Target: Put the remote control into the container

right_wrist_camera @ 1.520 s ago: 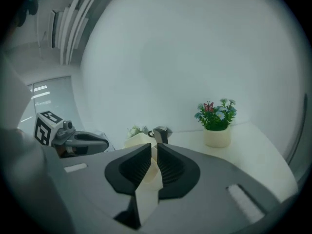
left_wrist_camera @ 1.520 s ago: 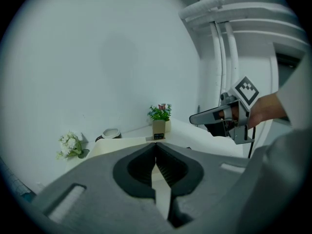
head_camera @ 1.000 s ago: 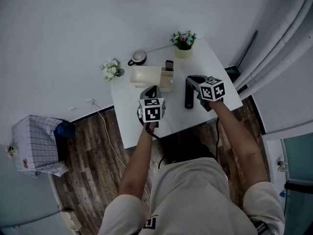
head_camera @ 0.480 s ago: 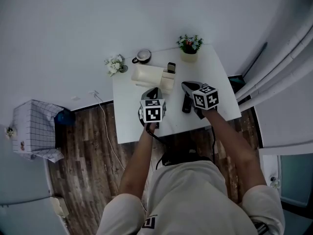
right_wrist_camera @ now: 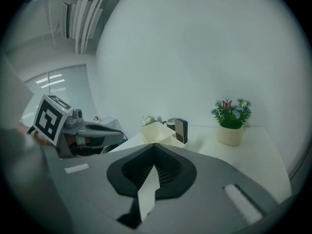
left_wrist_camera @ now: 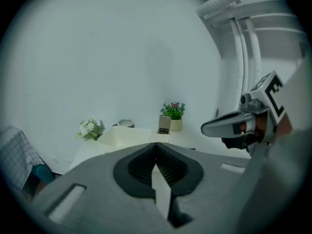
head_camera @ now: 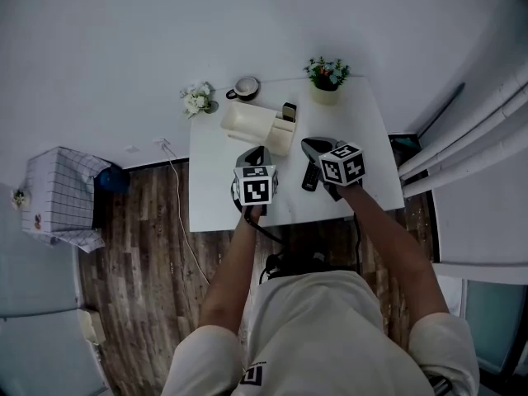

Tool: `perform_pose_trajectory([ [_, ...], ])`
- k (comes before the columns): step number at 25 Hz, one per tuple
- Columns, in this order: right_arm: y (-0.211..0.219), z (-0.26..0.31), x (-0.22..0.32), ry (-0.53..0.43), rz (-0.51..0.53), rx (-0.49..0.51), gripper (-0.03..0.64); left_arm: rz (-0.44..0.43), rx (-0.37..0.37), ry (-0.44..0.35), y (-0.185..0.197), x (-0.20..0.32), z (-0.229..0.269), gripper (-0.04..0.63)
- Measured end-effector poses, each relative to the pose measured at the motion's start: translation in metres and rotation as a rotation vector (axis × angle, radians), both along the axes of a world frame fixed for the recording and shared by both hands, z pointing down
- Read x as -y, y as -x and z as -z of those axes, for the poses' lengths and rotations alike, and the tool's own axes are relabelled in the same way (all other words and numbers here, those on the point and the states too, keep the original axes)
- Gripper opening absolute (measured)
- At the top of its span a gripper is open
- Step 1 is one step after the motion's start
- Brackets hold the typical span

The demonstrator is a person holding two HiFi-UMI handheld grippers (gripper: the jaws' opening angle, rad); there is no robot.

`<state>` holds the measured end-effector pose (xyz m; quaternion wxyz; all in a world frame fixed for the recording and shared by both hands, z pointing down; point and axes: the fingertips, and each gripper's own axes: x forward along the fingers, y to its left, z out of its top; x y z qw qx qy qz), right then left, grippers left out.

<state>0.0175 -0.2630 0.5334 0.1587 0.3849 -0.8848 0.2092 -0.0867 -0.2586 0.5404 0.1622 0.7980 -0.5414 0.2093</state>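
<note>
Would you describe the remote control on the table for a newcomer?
On the white table, find the cream container near the far edge. The remote control is the slim dark bar lying flat on the tabletop nearer the front edge, unlike the dark device standing upright in the container.

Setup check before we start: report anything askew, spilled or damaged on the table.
Nothing stands out. The container and potted plant stand upright on the table, the remote control lies flat, and nothing is spilled.
</note>
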Motion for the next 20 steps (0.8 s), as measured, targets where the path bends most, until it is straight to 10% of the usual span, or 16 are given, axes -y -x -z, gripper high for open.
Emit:
perform_pose_trajectory([
  [14, -0.018, -0.008, 0.010, -0.011, 0.116, -0.032, 0.002, 0.083, 0.011, 0.012, -0.027, -0.003, -0.017, 0.005],
  [20, -0.046, -0.018, 0.015, -0.001, 0.139, -0.053, 0.002, -0.009, -0.008, 0.122, -0.087, -0.002, -0.060, 0.010],
])
